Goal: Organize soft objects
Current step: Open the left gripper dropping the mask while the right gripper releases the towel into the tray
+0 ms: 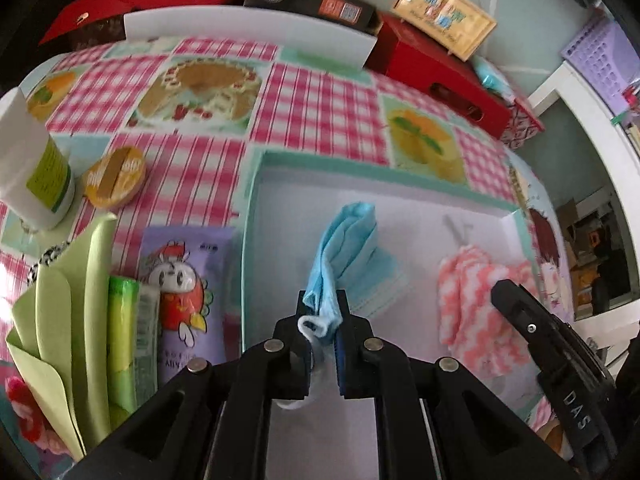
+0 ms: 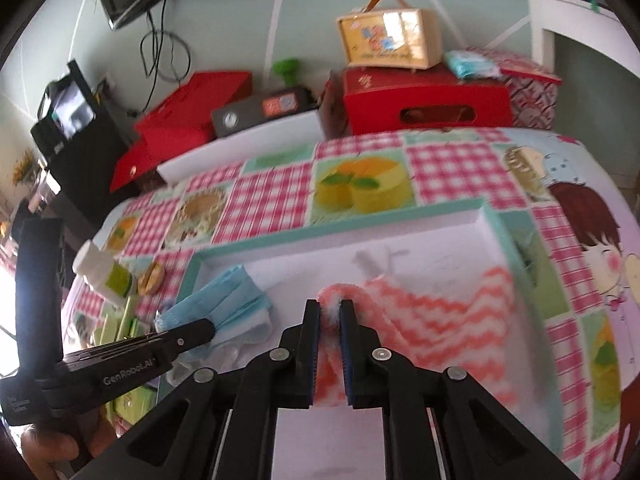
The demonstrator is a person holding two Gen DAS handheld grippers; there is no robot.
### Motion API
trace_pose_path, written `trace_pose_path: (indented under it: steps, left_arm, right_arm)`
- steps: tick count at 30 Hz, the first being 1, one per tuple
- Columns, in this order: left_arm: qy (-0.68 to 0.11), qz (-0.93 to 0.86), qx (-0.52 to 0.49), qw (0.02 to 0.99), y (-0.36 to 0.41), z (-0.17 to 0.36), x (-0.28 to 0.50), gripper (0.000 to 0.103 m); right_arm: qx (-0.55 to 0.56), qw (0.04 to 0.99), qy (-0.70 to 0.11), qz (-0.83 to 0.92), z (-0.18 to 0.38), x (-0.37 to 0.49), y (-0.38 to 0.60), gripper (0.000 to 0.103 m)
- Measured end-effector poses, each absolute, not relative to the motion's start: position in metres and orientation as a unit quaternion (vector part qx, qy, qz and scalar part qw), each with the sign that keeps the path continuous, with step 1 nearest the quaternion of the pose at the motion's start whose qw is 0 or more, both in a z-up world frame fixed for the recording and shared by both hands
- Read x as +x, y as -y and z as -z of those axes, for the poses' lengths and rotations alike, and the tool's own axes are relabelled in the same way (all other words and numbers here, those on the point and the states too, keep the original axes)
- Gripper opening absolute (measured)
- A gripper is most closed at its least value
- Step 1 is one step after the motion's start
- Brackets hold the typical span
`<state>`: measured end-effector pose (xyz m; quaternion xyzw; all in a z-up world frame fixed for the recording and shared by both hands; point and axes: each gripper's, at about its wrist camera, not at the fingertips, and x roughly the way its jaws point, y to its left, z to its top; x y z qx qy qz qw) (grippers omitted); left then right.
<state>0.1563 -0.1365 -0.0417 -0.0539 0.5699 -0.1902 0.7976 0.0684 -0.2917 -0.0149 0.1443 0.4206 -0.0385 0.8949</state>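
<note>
My left gripper has its jaws clamped on a blue face mask, a white ear loop bunched between the pads. The mask's free end reaches forward and lies on the white floor of the teal-rimmed tray. My right gripper has its jaws pressed together on a fold of the pink-and-white fuzzy cloth; the rest of the cloth spreads to the right inside the same tray (its far edge is blurred, so I cannot tell whether it touches the tray wall). Mask and cloth sit apart, mask toward the left side, cloth toward the right.

Left of the tray, on the pink checked tablecloth, I see a purple cartoon packet, a green roll just beside it, folded green paper, a round yellow tin and a white bottle. Beyond the table stand red boxes and a tan case.
</note>
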Motion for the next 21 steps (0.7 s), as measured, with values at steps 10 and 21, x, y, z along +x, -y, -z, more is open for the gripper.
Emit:
trace_pose_path:
  steps: [10, 21]
  left_arm:
    - [-0.586, 0.209, -0.033, 0.782, 0.154, 0.046, 0.145, 0.014]
    - [-0.549, 0.2, -0.033, 0.811, 0.134, 0.008, 0.145, 0.06]
  right_arm:
    - [0.138, 0.876, -0.46, 0.049, 0.033, 0.075, 0.282, 0.02]
    - [0.112, 0.892, -0.43, 0.088, -0.001, 0.061, 0.28, 0.064]
